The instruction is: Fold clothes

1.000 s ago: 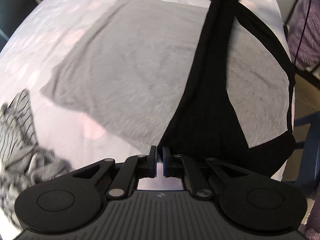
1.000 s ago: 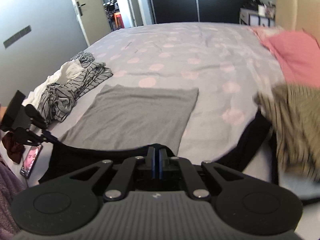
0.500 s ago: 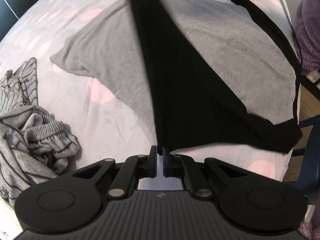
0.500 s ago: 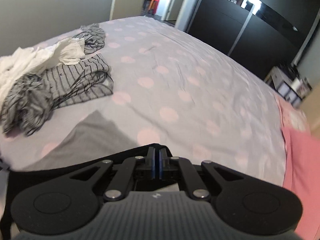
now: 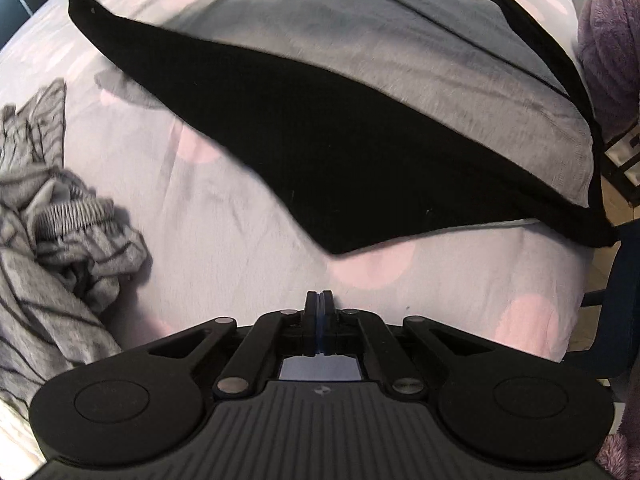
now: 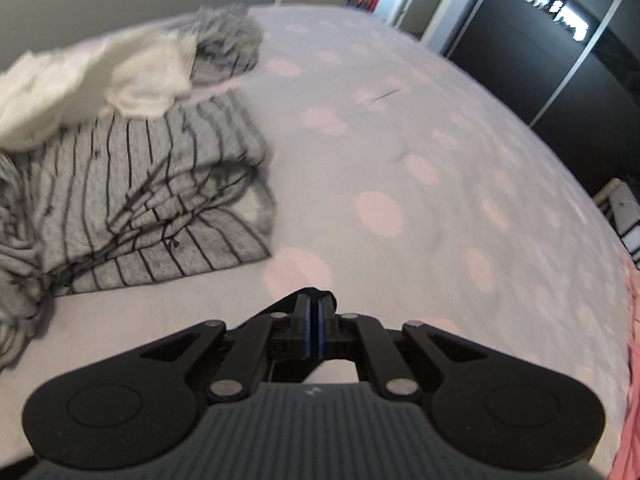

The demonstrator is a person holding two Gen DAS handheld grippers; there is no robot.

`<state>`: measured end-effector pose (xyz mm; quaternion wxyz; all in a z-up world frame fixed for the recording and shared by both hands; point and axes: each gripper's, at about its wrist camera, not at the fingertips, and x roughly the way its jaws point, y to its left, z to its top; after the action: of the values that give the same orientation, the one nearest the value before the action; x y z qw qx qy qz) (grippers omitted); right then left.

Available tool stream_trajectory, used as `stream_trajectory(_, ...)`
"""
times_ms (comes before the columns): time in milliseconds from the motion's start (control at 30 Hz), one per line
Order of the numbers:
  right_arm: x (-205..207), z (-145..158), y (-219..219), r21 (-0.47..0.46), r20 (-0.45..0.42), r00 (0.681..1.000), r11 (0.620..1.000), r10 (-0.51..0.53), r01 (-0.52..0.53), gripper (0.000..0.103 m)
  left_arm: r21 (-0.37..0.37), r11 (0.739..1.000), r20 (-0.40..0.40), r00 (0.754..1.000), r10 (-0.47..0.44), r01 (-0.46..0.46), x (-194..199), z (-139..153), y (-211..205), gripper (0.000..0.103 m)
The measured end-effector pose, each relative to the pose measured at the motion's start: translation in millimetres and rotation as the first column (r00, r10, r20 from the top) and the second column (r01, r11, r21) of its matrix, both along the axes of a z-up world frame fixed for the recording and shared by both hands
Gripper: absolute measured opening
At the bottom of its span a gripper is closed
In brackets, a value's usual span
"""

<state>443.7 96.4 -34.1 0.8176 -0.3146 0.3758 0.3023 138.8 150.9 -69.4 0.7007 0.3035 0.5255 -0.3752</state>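
The left claw (image 5: 319, 300), low in the frame's centre, is closed with nothing between its fingers, while the right claw (image 6: 315, 305) pinches black cloth (image 6: 308, 293).

Matt black cloth garment (image 5: 360, 152); fleecy bedspread (image 5: 224, 216)

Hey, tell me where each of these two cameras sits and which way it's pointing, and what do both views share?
Left wrist: sits behind the left gripper, shut and empty, looking steeply down at the black garment over a grey one.
Right wrist: sits behind the right gripper, shut on black fabric, facing across the bed toward dark wardrobe doors.
Shared: the spotted bedspread and the striped grey clothes. No hands show.
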Motion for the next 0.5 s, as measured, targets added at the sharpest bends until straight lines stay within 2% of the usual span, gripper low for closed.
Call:
stream_trajectory(167,8.5,-47.2,23.3,0.024,-0.064,0.998,1.000,-0.014,0.016,0.009,-0.025,0.999,0.018,0.999,0.028,-0.028,7.3,8.6,0.7,0.000)
stream_trajectory(233,6.3,-53.5,24.5,0.008,-0.045,0.999,1.000,-0.019,0.019,0.030,-0.051,0.998,0.027,0.999,0.047,-0.045,10.8,15.8,-2.8,0.000)
stream_trajectory(333,5.4,-46.4,13.2,0.037,-0.035,0.999,0.999,-0.024,0.025,0.035,-0.105,0.991,0.023,0.996,0.089,-0.086,18.7,22.2,-8.7,0.000)
stream_trajectory(500,1.1,-17.9,-30.3,0.144,-0.084,0.992,0.984,-0.095,0.106,0.035,-0.116,0.983,0.038,0.989,0.146,-0.140,31.7,26.3,-16.8,0.000)
